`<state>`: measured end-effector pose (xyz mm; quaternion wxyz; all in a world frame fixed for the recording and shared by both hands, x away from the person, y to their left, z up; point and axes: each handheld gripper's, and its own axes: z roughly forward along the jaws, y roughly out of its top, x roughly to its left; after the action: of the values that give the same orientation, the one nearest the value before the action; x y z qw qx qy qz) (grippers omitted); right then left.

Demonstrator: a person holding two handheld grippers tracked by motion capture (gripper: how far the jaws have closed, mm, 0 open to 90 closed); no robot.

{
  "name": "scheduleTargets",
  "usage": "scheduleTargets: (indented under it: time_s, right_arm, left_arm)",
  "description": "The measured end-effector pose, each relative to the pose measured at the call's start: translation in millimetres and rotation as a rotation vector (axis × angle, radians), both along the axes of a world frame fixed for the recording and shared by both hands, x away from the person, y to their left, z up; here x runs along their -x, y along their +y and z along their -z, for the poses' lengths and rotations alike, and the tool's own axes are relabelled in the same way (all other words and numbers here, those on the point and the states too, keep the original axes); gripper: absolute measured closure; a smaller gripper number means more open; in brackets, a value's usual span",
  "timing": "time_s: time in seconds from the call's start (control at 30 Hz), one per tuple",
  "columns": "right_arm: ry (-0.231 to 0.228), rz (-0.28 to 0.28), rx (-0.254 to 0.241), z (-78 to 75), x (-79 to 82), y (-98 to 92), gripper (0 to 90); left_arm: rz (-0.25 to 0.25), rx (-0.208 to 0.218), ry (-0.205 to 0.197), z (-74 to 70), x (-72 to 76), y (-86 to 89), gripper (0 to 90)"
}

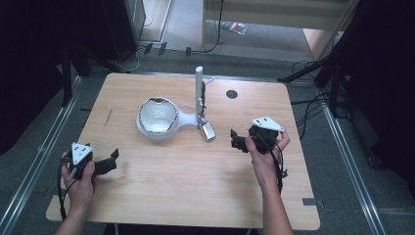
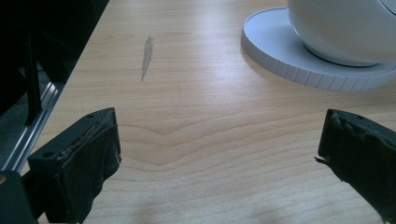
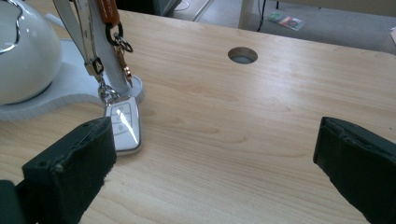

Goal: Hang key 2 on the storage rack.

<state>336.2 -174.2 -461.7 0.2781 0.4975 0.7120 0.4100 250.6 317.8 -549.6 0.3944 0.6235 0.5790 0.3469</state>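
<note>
A round hole [image 1: 232, 94] sits in the wooden surface [image 1: 195, 196]. A grey mark [image 2: 147, 57] is on the wood. Something small, maybe a packet [image 1: 234, 27], lies on the floor.

Each hand carries a black gripper topped by a grey three-cornered plate: the left gripper [image 1: 100, 165] and the right gripper [image 1: 243, 140]. Black cables trail from both along bare forearms, no sleeves. Up close the jaws are blocky, wrapped in worn matte black padding, frayed at the edges

1 car key [image 3: 123, 122], 1 white stand [image 1: 161, 132], 2 tongs [image 1: 113, 157].
</note>
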Motion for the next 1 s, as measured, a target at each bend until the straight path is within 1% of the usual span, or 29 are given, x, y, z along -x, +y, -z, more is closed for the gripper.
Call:
scheduleTargets:
  time_s: [0.1,0.47,0.57,0.83,1.0]
  right_arm:
    - [0.003,0.001,0.004,4.7,3.2,-5.3,0.0]
    - [0.018,0.035,-0.001,18.2,14.5,-27.3,0.0]
    - [0.03,0.049,-0.011,21.5,17.5,-33.7,0.0]
    - [0.041,0.081,-0.02,30.4,26.3,-50.9,0.0]
    - [0.047,0.093,-0.042,37.3,33.4,-62.4,0.0]
  left_arm:
    - [0.0,0.0,0.0,0.0,0.0,0.0,0.0]
    - [0.001,-0.004,0.001,-0.1,0.0,-0.1,0.0]
    - [0.002,-0.006,0.002,-0.2,0.1,-0.1,0.0]
    - [0.001,-0.006,0.002,-0.2,0.2,-0.4,0.0]
    - [0.001,-0.006,0.001,-0.1,0.2,-0.4,0.0]
